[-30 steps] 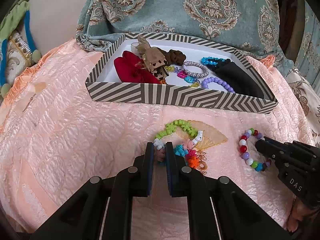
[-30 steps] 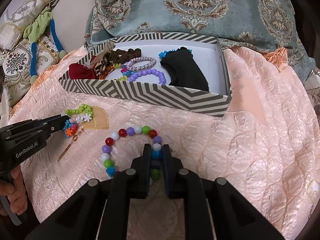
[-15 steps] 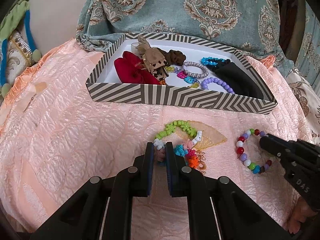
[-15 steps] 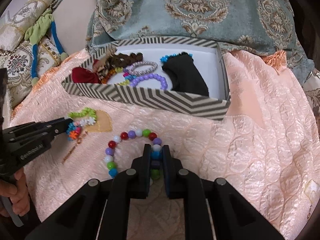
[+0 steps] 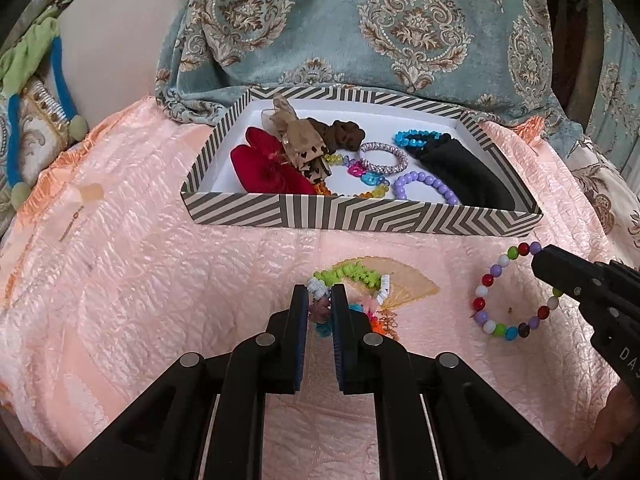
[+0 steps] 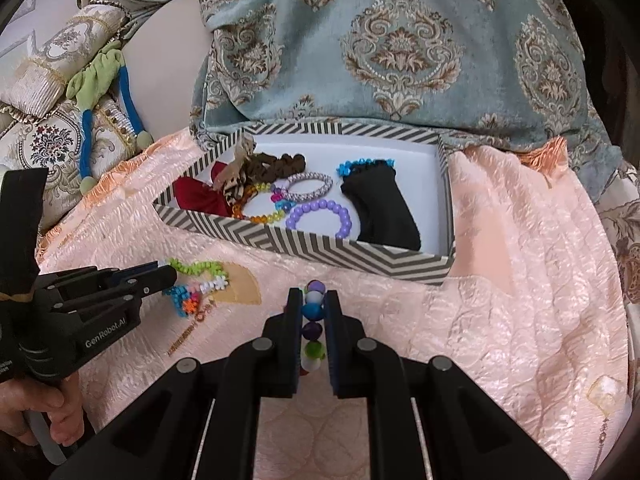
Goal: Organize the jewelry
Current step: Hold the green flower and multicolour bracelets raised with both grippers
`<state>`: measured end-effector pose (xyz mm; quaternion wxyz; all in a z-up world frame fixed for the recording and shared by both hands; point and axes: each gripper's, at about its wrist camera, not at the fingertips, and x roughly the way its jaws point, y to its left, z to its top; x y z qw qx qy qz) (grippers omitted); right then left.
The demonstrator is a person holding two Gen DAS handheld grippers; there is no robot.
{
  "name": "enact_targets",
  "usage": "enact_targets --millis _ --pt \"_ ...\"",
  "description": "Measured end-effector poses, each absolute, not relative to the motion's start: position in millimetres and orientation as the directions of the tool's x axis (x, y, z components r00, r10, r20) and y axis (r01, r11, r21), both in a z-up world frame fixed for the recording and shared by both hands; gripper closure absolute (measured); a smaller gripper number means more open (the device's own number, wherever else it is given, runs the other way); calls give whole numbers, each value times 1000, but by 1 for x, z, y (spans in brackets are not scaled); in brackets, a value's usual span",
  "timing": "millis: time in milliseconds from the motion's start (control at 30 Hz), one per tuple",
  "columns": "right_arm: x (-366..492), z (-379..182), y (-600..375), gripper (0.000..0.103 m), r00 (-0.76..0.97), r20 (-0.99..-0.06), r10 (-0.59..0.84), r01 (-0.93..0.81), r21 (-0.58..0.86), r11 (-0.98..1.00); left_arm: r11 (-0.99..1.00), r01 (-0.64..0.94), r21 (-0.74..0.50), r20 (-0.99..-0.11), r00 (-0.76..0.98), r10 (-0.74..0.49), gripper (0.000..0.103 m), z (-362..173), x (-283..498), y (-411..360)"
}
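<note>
My right gripper (image 6: 313,298) is shut on a bracelet of round multicoloured beads (image 6: 313,311), seen edge-on between its pads. In the left wrist view that bead bracelet (image 5: 482,294) hangs as a ring from the right gripper (image 5: 538,262), just above the pink bedspread. My left gripper (image 5: 320,294) is shut on a flower-bead bracelet (image 5: 348,272) of green, white, blue and orange that lies on the bedspread; the left gripper (image 6: 173,274) shows it too, with the flower-bead bracelet (image 6: 198,270) at its tip. Behind stands the striped box (image 5: 360,216) (image 6: 320,249).
The box holds a red bow (image 5: 264,168), brown scrunchie (image 5: 344,136), silver bangle (image 5: 382,158), purple bead bracelet (image 5: 424,186) and black pouch (image 5: 464,172). A thin gold chain (image 6: 188,334) lies on the bedspread. Patterned cushions rise behind the box. A hand (image 6: 44,416) grips the left tool.
The right gripper has risen with the bead bracelet, which lay flat on the bedspread and now hangs from the pads. The left gripper has stayed where it was.
</note>
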<state>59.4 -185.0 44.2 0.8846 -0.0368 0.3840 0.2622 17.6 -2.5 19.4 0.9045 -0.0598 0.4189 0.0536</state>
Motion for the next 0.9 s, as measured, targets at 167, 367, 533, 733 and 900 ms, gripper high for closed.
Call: enact_targets --millis 167,367,533,733,900 --pt "57 51 -186 93 580 -692 430 -489 127 863 987 -150 -62 -759 649 51 103 25 16 -3" --pt "52 56 -183 93 584 -688 430 -497 115 860 988 -145 -57 -752 657 53 103 31 13 -5" --pt "51 57 -182 93 585 -692 424 -496 109 862 988 -146 -54 -753 656 56 103 33 13 -6" --pt "51 58 -182 93 588 -694 416 -494 100 864 988 -146 -53 -753 655 57 103 32 13 -6" --pt "50 57 -181 93 588 -696 412 -497 91 863 987 -149 -53 -754 654 58 103 32 13 -5"
